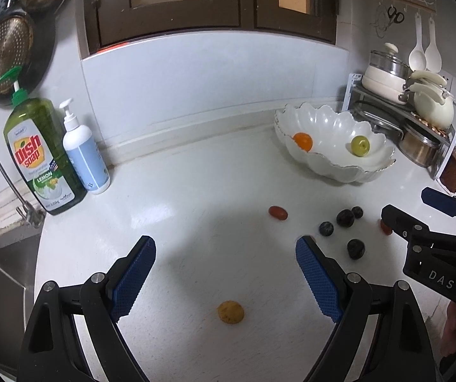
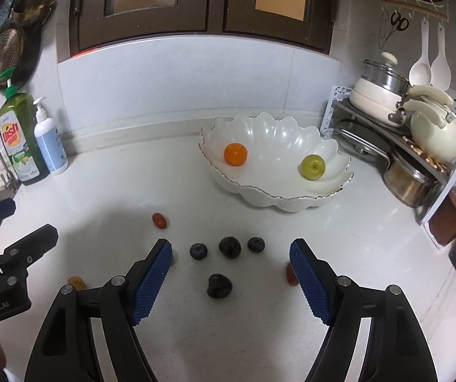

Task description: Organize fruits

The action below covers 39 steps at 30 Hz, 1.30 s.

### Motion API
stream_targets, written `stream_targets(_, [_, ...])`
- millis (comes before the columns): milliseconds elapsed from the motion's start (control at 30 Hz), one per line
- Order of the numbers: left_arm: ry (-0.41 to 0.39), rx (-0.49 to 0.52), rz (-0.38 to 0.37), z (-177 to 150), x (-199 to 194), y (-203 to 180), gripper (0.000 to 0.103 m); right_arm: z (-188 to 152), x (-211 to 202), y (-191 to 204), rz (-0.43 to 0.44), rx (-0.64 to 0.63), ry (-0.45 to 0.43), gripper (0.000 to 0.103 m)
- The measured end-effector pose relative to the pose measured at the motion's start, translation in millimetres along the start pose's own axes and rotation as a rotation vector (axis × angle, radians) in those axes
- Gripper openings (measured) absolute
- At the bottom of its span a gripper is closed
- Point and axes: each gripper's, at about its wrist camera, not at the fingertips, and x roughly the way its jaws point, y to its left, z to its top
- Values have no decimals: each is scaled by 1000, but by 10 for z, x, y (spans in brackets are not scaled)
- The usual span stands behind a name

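By the sink, green bottle (image 1: pixel 41 156) reading "Dish soap", "LEMON"

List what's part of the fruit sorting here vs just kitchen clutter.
Job: white bowl, orange fruit, green fruit, dark berries, red tomato, yellow fruit.
Clutter: dish soap, lotion bottle, pots, kettle, jar.
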Motion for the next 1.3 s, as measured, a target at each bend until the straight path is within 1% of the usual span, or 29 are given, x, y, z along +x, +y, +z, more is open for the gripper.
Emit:
stream_targets(300, [18,-8,24,-142,97,79,87,-98,156,114,8,-5,31,77])
stream_targets(433, [34,-13,27,-208,143,88,82,-153,214,134,12,-3,47,77])
stream_targets(600, [53,-25,25,-298,209,87,81,-231,285,165,26,-10,67,77])
stream_targets(667, [59,-25,24,-328,233,81,78,-265,312,173,34,-16,72,77])
stream_targets(733, [69,-28,24,-372,267,65,76,-297,337,178,39,-24,77,77])
stream_targets(933, [99,-50,24,-463,359,23,75,-382,449,162,53,-21,113,77])
stream_targets(1300, [128,-59,36,-523,494,-15,68,-457,644,108,51,-7,151,77])
